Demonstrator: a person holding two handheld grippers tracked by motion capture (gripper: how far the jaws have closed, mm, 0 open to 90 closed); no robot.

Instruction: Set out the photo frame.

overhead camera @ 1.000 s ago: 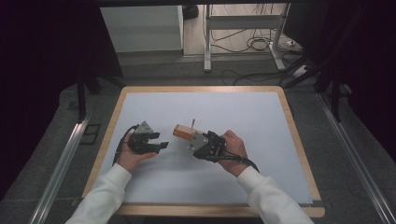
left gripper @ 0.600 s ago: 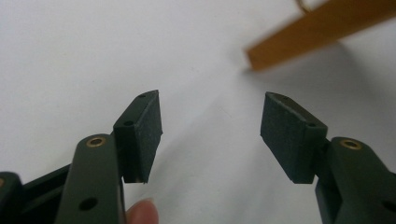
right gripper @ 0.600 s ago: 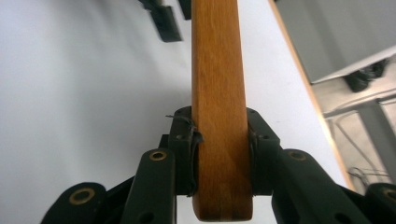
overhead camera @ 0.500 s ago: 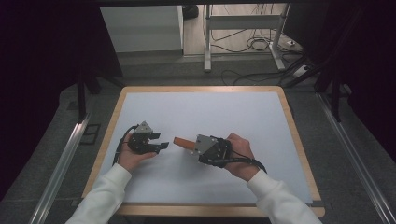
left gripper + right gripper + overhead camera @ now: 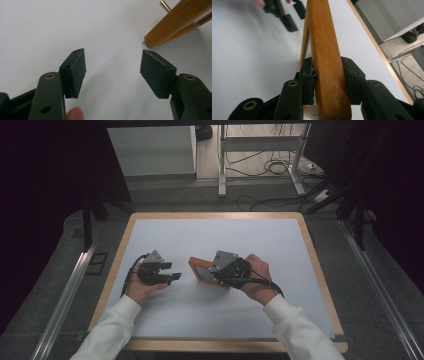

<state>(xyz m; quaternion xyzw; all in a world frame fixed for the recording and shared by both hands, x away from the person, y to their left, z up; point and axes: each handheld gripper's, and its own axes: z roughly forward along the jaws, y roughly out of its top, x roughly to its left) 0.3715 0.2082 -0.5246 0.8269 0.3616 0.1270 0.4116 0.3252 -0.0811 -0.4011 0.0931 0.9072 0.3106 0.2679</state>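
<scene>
Since the earlier frame my right gripper (image 5: 212, 272) has lifted and tilted the frame (image 5: 202, 270), and its jaws have just been opening slightly, though the pads are pressed on the wood between them. My left gripper (image 5: 112, 72) has held its place, jaws apart and empty. From it the frame (image 5: 180, 22) lies ahead and right, near, its long edge running away from my right gripper toward the left one.
</scene>
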